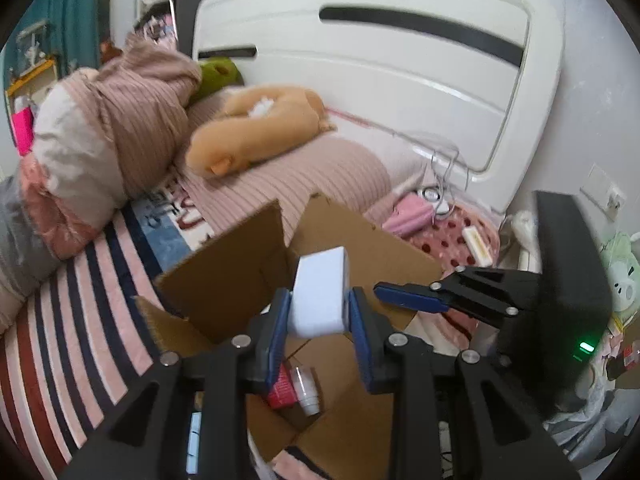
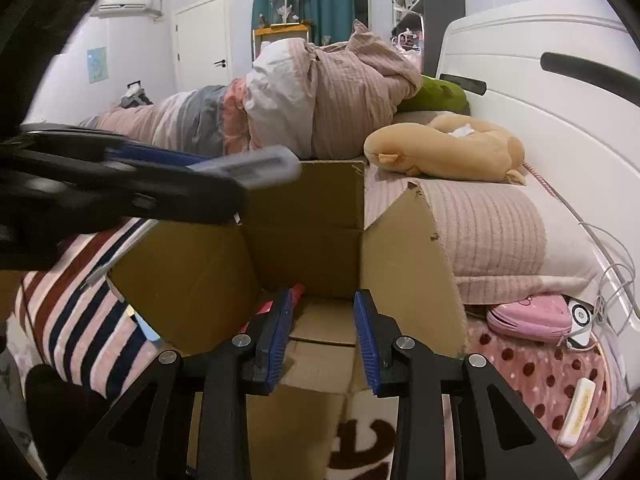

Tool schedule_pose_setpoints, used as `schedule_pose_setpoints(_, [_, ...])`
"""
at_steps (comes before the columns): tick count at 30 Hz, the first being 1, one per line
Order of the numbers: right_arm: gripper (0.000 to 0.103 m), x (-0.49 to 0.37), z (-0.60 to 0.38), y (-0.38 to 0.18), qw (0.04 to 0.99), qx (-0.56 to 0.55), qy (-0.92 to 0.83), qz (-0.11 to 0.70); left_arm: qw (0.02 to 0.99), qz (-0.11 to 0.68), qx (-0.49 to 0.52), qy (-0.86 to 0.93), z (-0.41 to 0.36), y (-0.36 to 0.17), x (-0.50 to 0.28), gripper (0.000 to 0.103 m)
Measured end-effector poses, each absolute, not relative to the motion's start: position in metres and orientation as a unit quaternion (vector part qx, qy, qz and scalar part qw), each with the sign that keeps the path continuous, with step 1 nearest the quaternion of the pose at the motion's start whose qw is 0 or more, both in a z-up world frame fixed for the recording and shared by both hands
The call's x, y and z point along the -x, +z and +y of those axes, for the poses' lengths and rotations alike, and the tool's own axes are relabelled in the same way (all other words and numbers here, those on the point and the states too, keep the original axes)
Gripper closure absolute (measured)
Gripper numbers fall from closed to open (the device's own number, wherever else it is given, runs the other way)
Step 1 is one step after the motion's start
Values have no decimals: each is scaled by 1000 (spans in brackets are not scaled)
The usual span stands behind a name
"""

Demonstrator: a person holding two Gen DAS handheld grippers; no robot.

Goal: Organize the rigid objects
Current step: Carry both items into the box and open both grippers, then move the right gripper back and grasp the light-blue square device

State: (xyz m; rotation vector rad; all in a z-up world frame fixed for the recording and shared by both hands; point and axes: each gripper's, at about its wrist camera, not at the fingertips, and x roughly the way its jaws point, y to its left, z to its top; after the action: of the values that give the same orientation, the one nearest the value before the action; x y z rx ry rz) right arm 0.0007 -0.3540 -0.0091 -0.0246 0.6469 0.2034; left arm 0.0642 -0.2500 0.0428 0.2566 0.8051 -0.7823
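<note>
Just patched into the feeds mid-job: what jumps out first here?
The left tool is shut on a white box, held over the open cardboard box that sits on the bed. Down in that box lie a red item and a small white bottle. The right tool is open and holds nothing, aimed at the same box, with a tan plush toy on the pillow behind.

Box (image 1: 236, 280): on the bed (image 1: 80, 320), flaps up.
Inside box: tube (image 1: 280, 394) beside small bottle (image 1: 306, 390).
Behind box: plush toy (image 1: 256, 128) on pillow (image 1: 304, 176).
</note>
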Motion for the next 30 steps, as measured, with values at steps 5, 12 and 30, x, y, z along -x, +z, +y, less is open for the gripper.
schedule_pose_setpoints(5, [75, -3, -359, -12, 942, 5, 97, 321, 828, 407, -126, -366, -263, 28, -77, 70])
schedule_pose_setpoints(12, [75, -3, -358, -11, 941, 2, 102, 324, 844, 389, -111, -351, -245, 38, -73, 43])
schedule_pose_setpoints(30, [51, 12, -251, 39, 939, 23, 205, 276, 928, 311, -14, -207, -46, 60, -32, 19])
